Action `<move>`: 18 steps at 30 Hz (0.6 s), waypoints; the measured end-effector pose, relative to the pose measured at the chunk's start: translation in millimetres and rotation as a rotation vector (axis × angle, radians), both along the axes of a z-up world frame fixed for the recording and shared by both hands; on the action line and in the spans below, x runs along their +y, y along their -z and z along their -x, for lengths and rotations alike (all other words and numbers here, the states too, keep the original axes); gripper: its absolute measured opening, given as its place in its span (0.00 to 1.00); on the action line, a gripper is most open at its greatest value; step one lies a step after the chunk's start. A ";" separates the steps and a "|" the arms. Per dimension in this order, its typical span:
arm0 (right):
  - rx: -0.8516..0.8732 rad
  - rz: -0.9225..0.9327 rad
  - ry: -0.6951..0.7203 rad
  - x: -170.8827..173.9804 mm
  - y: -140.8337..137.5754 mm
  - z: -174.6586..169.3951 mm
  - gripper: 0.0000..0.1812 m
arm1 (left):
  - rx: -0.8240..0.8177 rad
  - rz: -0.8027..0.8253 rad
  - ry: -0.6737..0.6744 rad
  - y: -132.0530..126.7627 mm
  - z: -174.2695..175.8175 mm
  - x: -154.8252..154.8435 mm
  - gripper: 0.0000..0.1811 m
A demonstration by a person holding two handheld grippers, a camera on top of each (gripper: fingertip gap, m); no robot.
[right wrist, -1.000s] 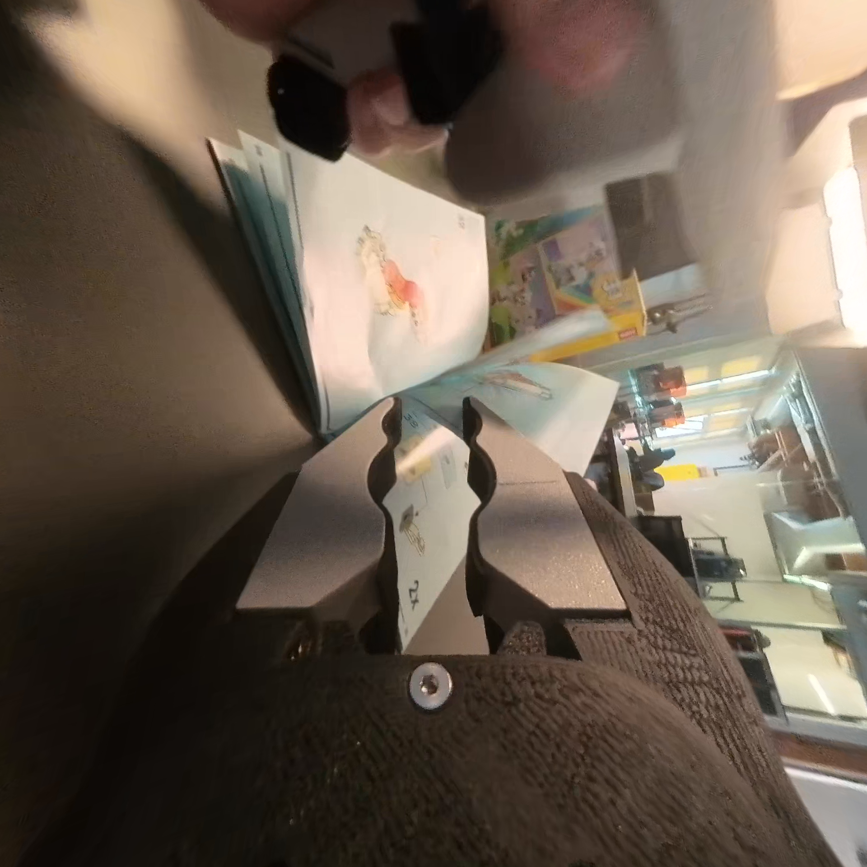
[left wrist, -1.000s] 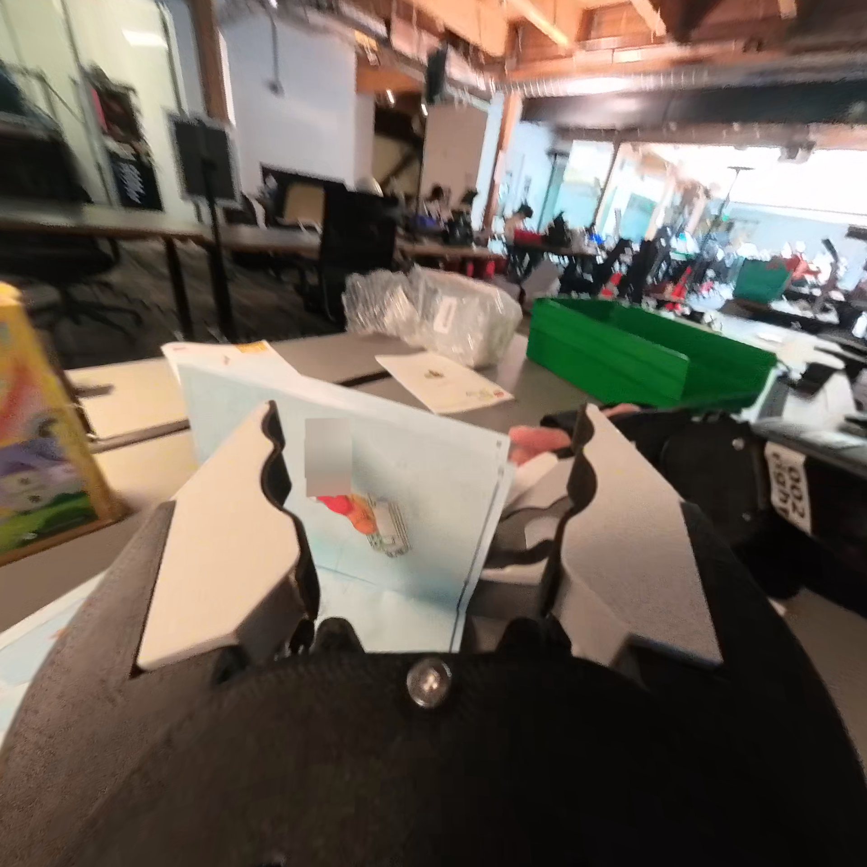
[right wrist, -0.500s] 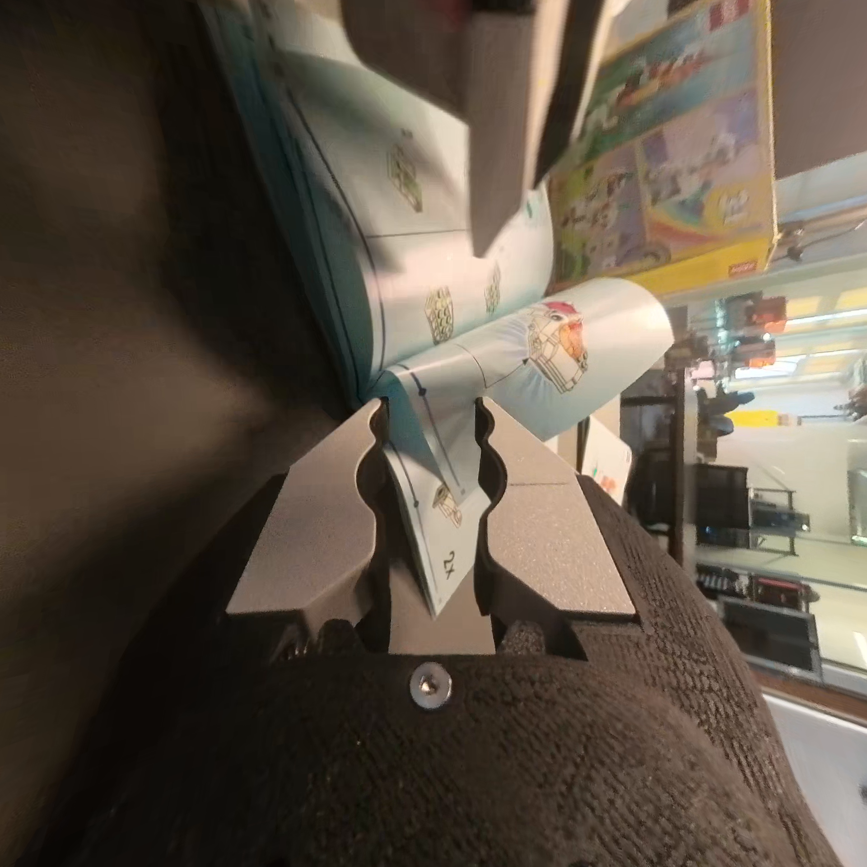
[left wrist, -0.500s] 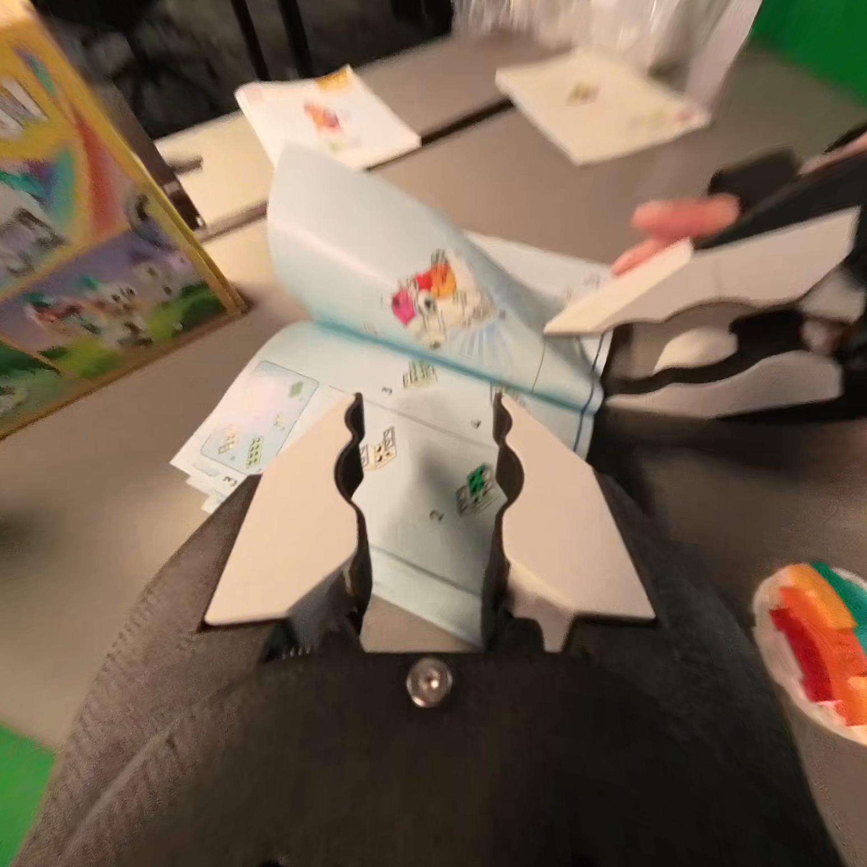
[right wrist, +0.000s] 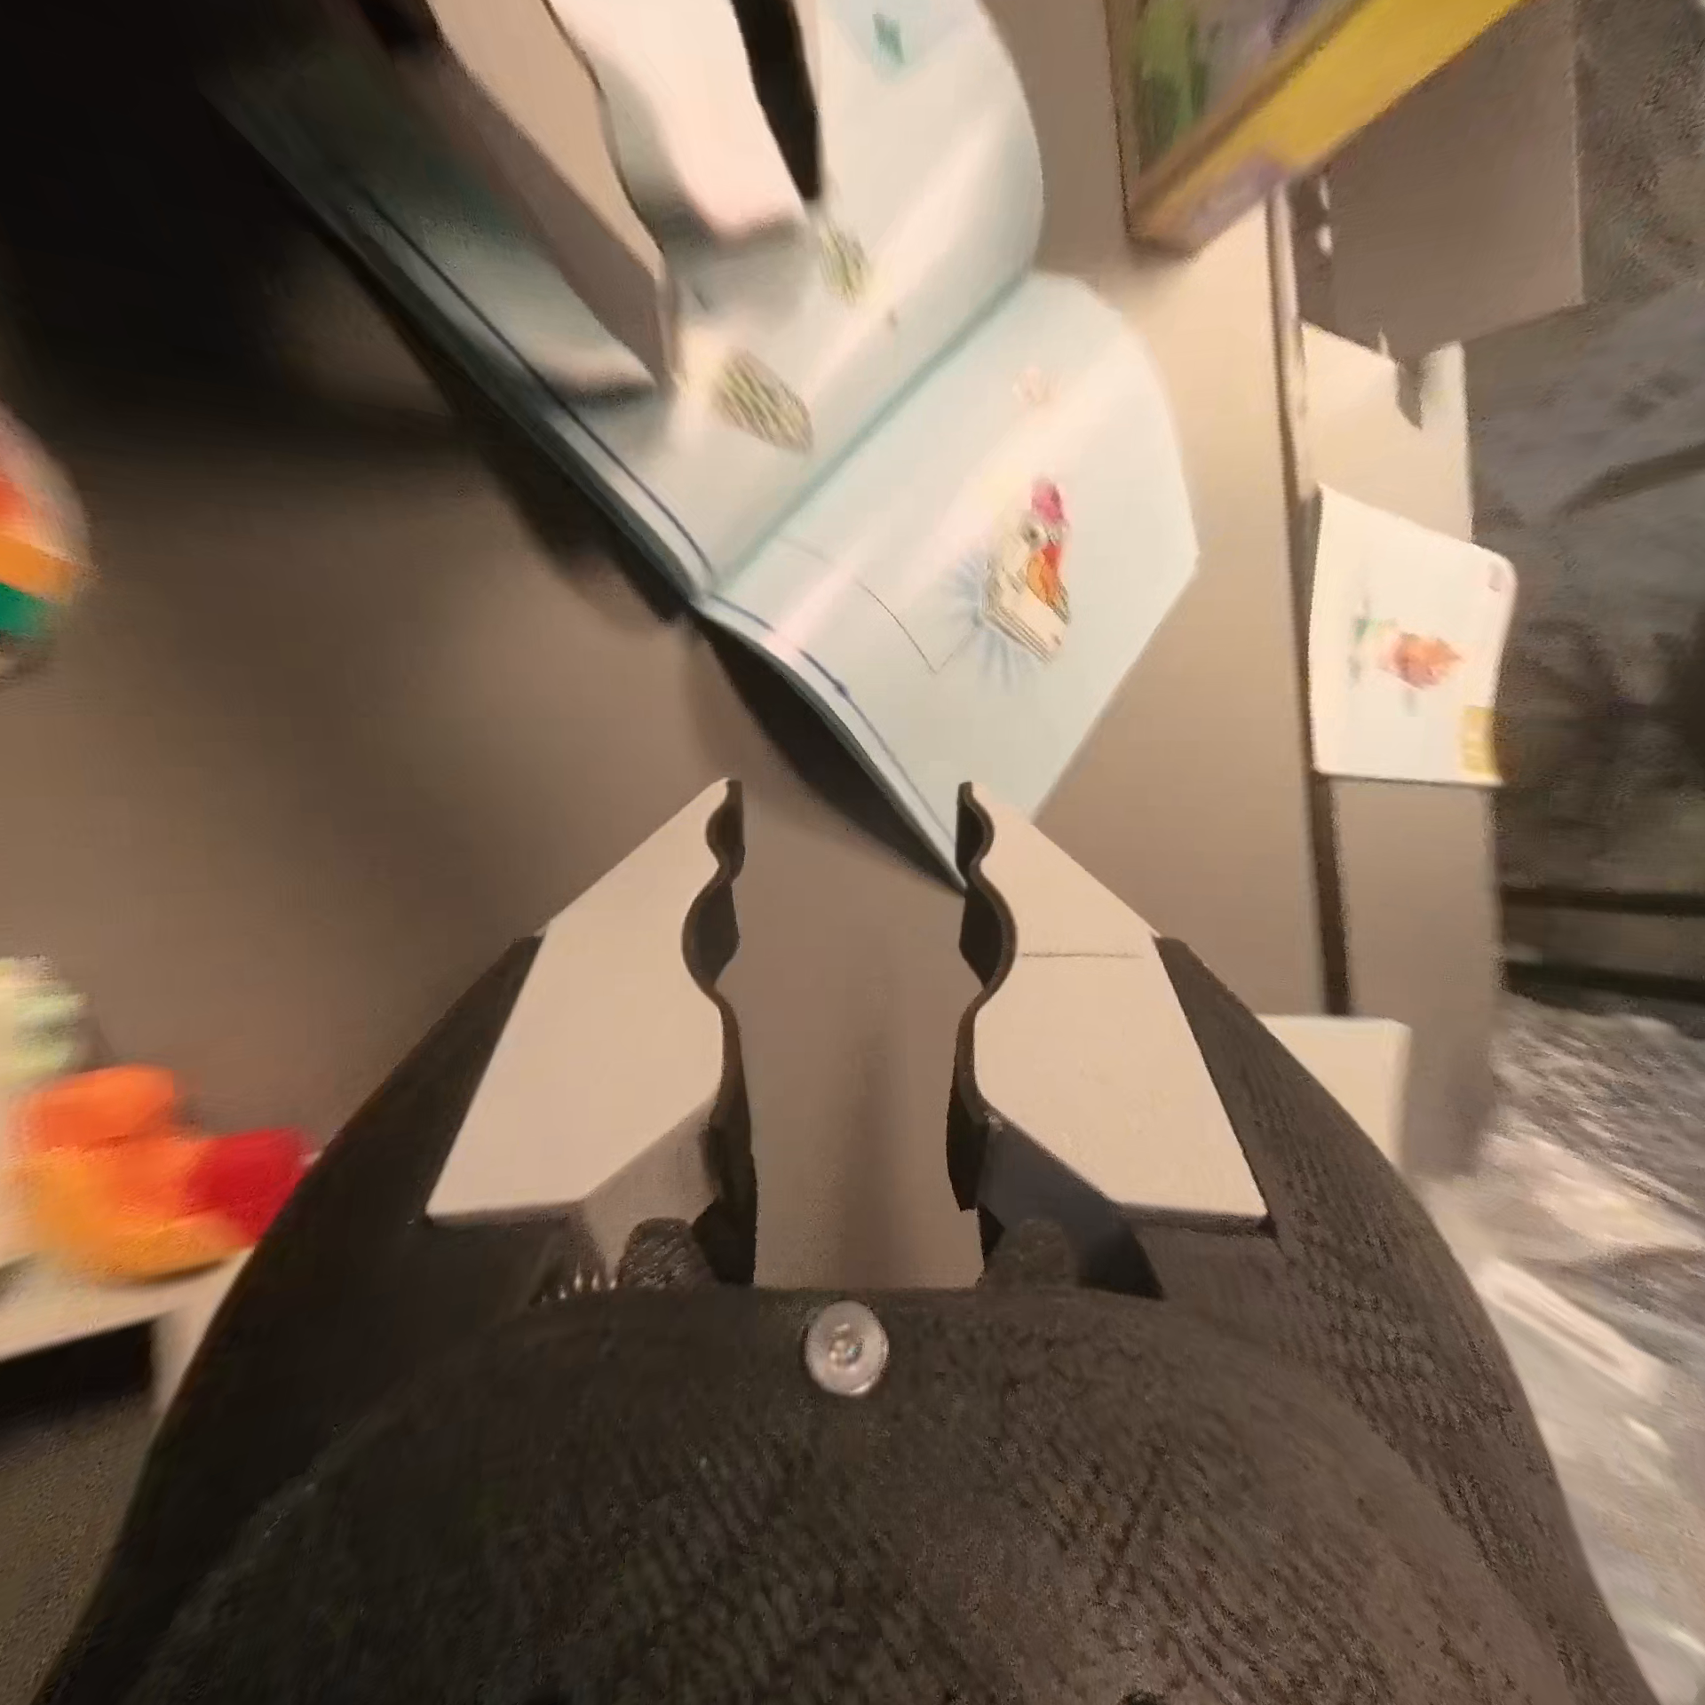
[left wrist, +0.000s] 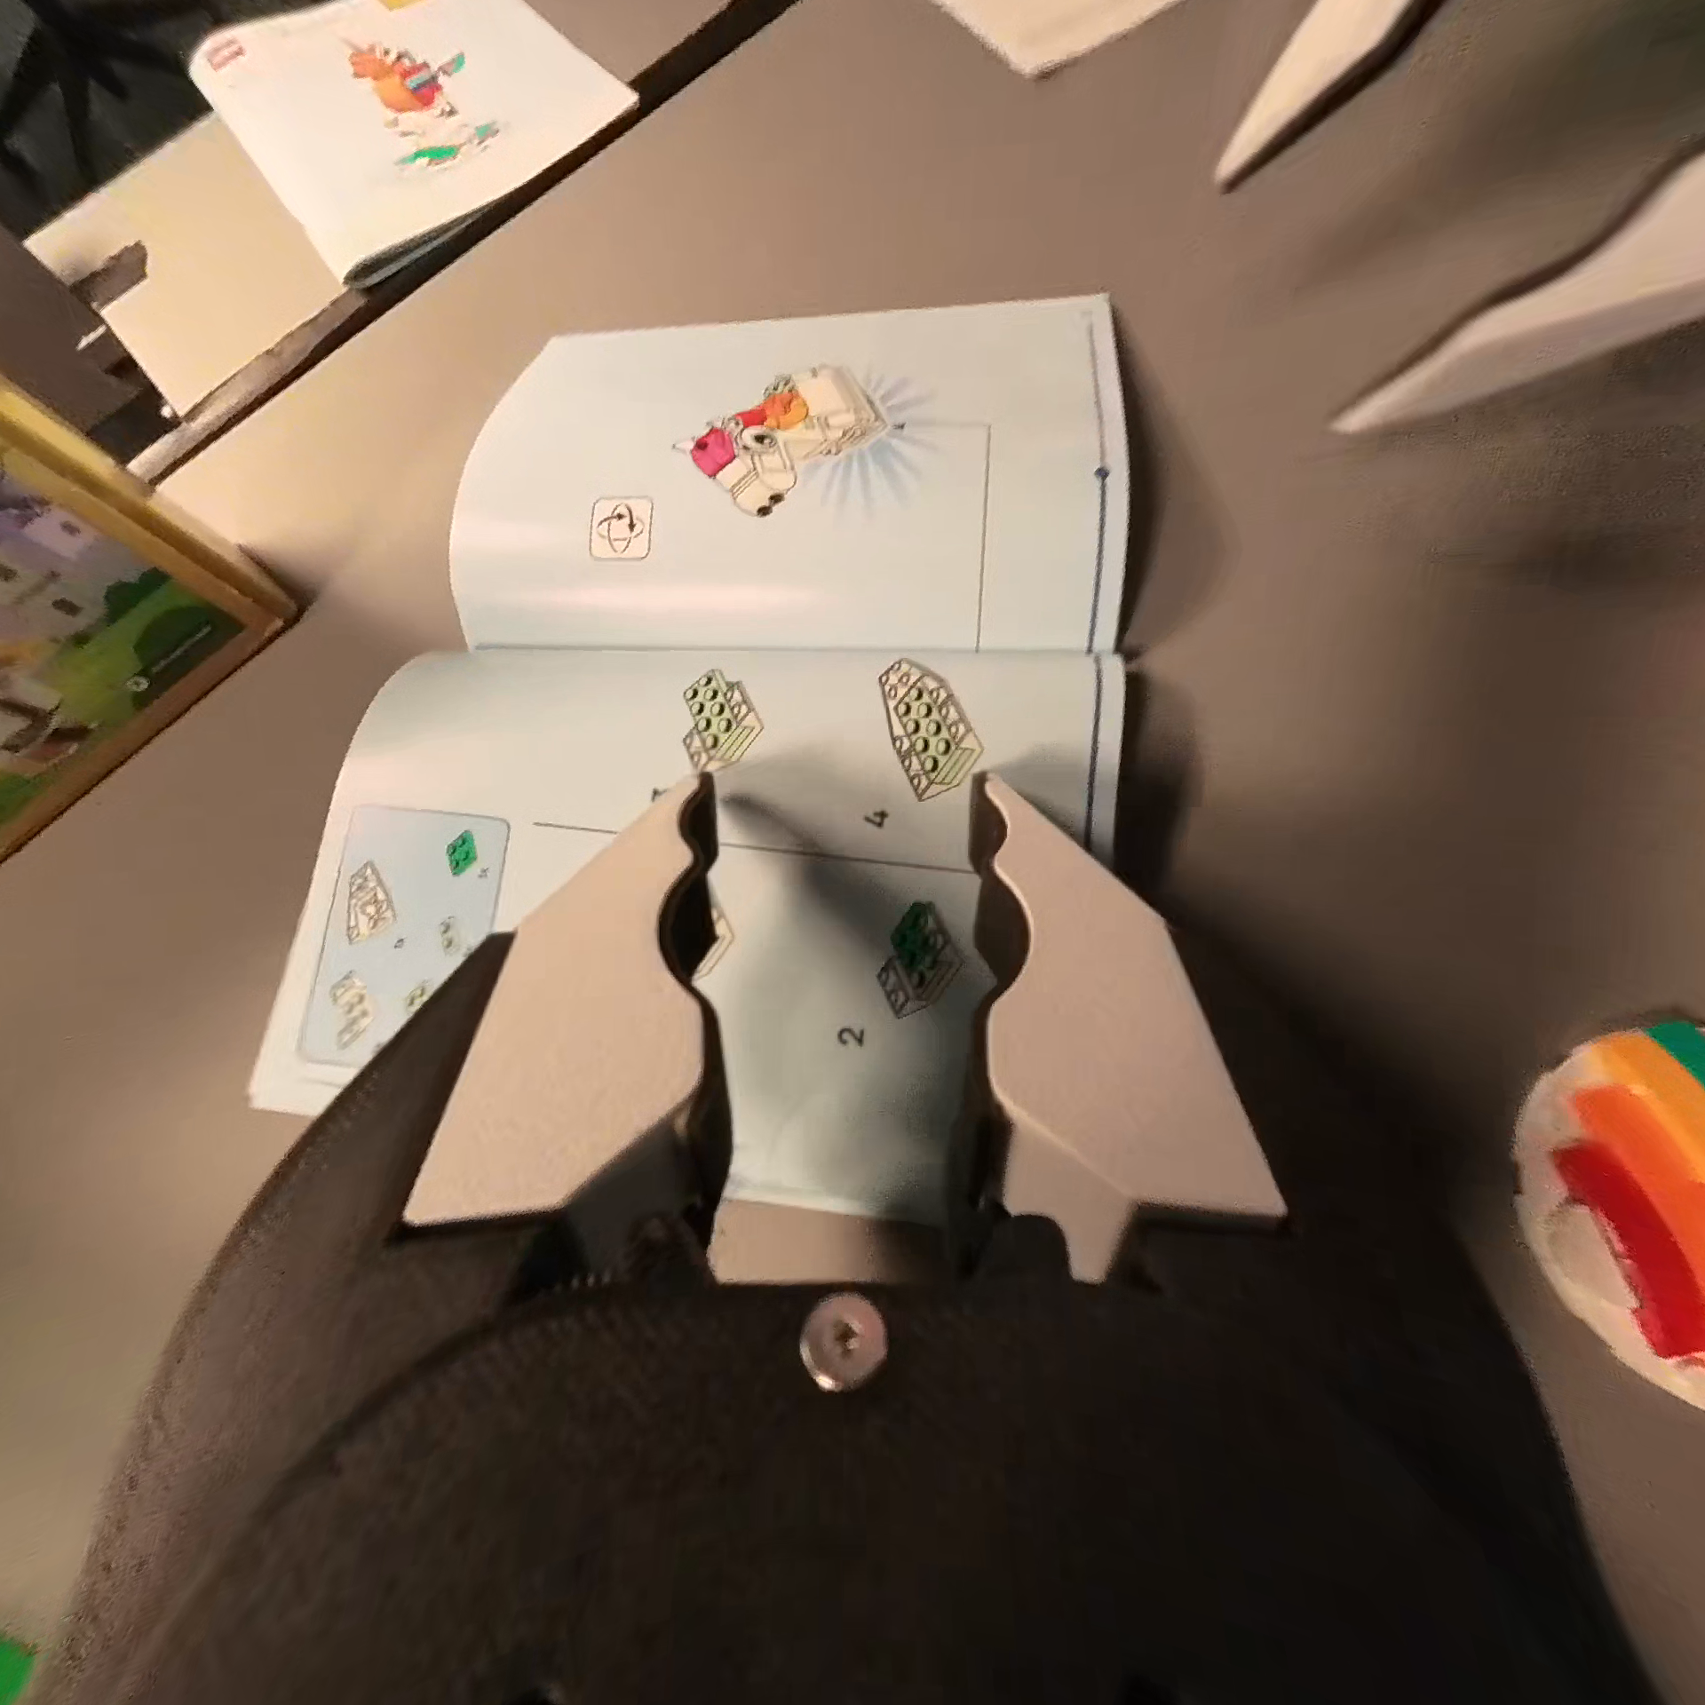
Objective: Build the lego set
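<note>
A light-blue instruction booklet (left wrist: pixel 784 554) lies open and flat on the grey table (left wrist: pixel 1338 784). My left gripper (left wrist: pixel 844 784) is open and empty, with its fingers over the near page. My right gripper (right wrist: pixel 847 789) is open and empty, just off the booklet's far corner (right wrist: pixel 923 812). It shows blurred at the upper right of the left wrist view (left wrist: pixel 1522 304). The left gripper's fingers (right wrist: pixel 627 184) show blurred over the booklet (right wrist: pixel 1015 590) in the right wrist view. A rainbow-coloured lego piece (left wrist: pixel 1633 1218) lies at the right edge.
The yellow-edged lego box (left wrist: pixel 101 646) stands to the left of the booklet. A second, white booklet (left wrist: pixel 406 120) lies beyond it on the neighbouring table. Blurred orange and red bricks (right wrist: pixel 138 1172) lie at the left of the right wrist view. The rainbow-coloured lego piece (left wrist: pixel 1633 1218) is about 12 cm from my left fingertips.
The right gripper let go of the page, opened and drew back from the booklet. The raised page fell flat. The left gripper tilted down and came over the near page.
</note>
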State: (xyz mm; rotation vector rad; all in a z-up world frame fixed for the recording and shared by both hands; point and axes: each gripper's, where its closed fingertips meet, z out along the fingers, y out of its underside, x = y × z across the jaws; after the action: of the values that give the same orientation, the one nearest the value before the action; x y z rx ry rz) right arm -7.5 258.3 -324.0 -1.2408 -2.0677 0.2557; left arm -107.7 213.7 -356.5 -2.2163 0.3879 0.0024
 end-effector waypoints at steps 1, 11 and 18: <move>0.029 0.111 -0.032 -20.8 -10.3 -2.3 0.32 | -0.019 -0.011 0.009 -2.9 -2.6 0.9 0.30; -0.354 0.357 -0.281 -175.7 34.2 -22.9 0.49 | -0.113 0.044 0.041 5.7 -9.0 -2.4 0.24; -0.405 0.275 -0.281 -180.3 52.6 -17.0 0.45 | -0.162 0.102 0.107 13.3 -16.4 -12.6 0.14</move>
State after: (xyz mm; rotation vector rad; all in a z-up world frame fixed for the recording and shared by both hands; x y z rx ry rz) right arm 9.5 78.0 -376.6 -1.2334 -2.6332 0.4619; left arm -91.4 201.1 -369.8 -2.2734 0.4237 -0.2584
